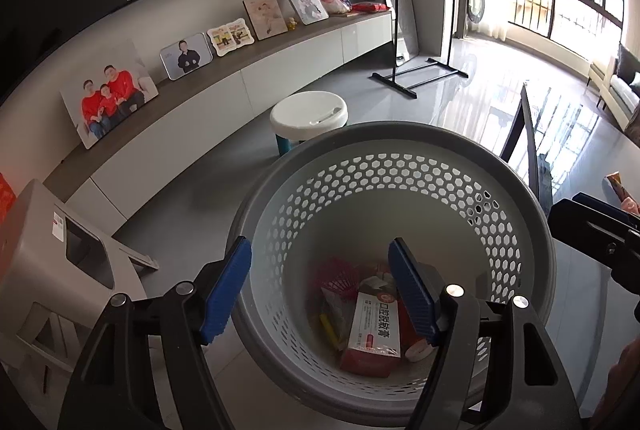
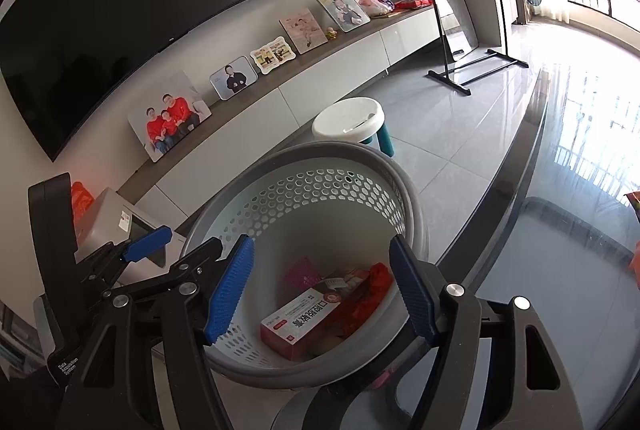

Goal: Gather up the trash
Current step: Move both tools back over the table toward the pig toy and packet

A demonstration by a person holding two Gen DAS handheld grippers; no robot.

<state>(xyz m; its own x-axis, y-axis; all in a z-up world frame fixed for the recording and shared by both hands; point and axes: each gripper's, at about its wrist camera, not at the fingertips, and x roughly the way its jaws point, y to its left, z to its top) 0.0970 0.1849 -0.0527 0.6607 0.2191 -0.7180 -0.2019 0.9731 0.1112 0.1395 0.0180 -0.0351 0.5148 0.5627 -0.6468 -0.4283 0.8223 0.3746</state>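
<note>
Both grippers, left (image 1: 320, 288) and right (image 2: 320, 290), hovered over the perforated basket (image 1: 516, 230) with fingers spread, grasping nothing. Trash lay at the bottom: a red-and-white carton (image 1: 372, 334), pink mesh scrap (image 1: 334, 272), probably crumpled wrappers beneath. Carton looked light and stiff, best pinched across its narrow sides; the basket's thick rim (image 2: 348, 149) suited lifting.

A box (image 1: 372, 334) lies in the basket (image 1: 400, 141) among wrappers, apparently topmost; a stool (image 1: 308, 115) stands behind it.
</note>
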